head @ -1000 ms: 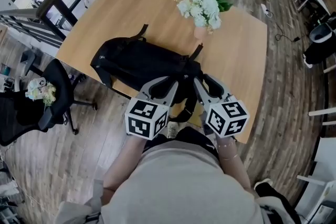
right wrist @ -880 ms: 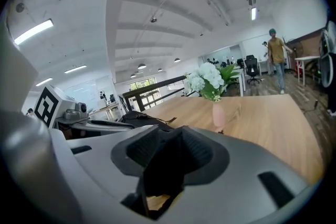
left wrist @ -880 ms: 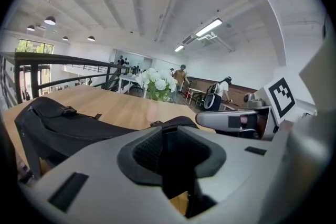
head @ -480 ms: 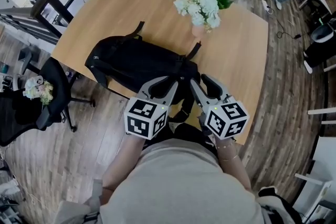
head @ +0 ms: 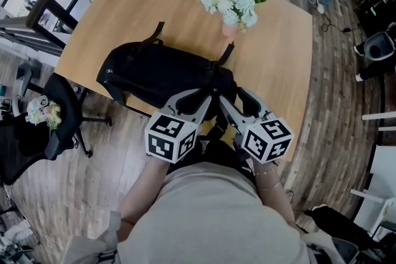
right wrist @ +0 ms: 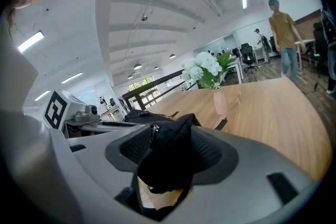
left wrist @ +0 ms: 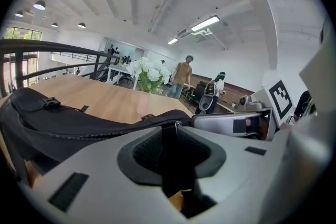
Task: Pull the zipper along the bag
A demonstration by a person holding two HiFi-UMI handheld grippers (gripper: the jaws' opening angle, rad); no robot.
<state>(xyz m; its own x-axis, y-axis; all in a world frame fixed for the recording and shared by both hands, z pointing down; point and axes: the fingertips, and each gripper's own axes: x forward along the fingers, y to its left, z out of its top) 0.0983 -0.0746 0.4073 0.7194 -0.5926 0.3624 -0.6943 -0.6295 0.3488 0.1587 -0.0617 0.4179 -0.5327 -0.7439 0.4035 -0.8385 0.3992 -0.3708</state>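
- Pinching the zipper pull (left wrist: 176, 124), left gripper (left wrist: 175, 136) sits closed at centre frame.
- Right gripper (right wrist: 167, 134) clamps a fold of the black bag (right wrist: 170, 157), lower centre.

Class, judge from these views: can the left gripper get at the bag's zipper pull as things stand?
Likely yes: the left gripper looks shut on the pull itself, at the near end of the bag, with nothing between. The right gripper pinches the bag beside it and does not block the way.
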